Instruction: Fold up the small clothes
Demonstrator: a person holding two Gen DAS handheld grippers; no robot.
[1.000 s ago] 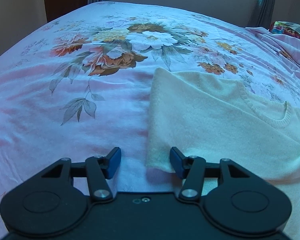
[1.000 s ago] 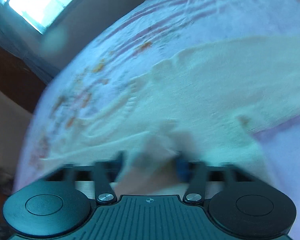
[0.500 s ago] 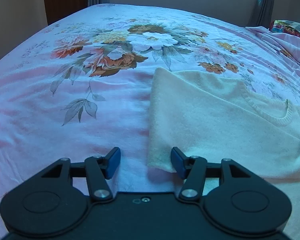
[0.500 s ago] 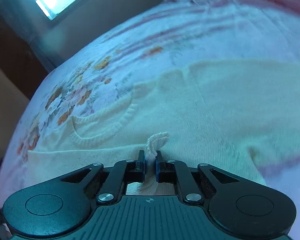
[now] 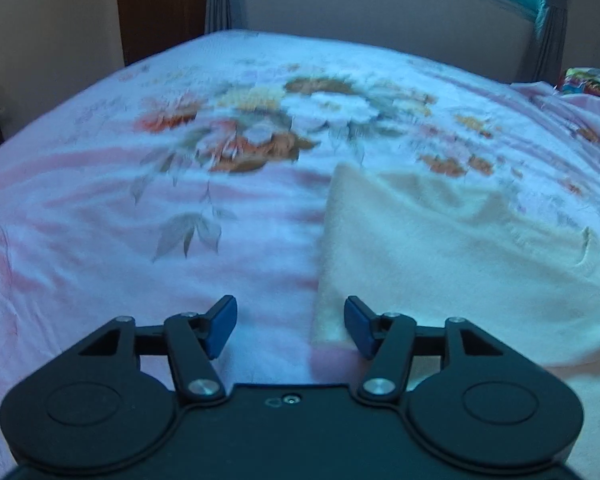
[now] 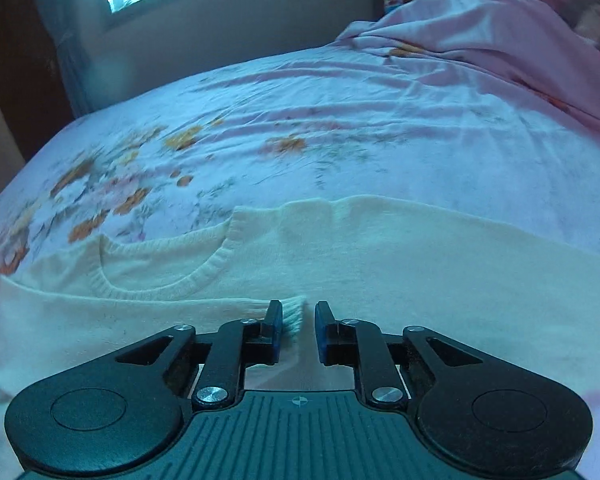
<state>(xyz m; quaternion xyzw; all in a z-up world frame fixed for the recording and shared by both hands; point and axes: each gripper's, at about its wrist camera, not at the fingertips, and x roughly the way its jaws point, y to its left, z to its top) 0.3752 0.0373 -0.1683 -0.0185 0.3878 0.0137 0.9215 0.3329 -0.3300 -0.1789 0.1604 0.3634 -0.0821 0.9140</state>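
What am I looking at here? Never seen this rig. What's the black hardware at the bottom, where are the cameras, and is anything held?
There is no robot arm. A person holds a two-finger gripper in each hand, and each gripper carries a fisheye camera that looks forward along its fingers. The black shapes at the bottom are the grippers themselves.

The left wrist view shows the left gripper open, its blue pads either side of the near corner of a cream knit sweater. The sweater lies on a floral bedsheet.

The right wrist view shows the right gripper over the same sweater, below its neckline. Its jaws have just been opening. A ribbed edge sits between them against one pad, not clamped. Nothing is held.
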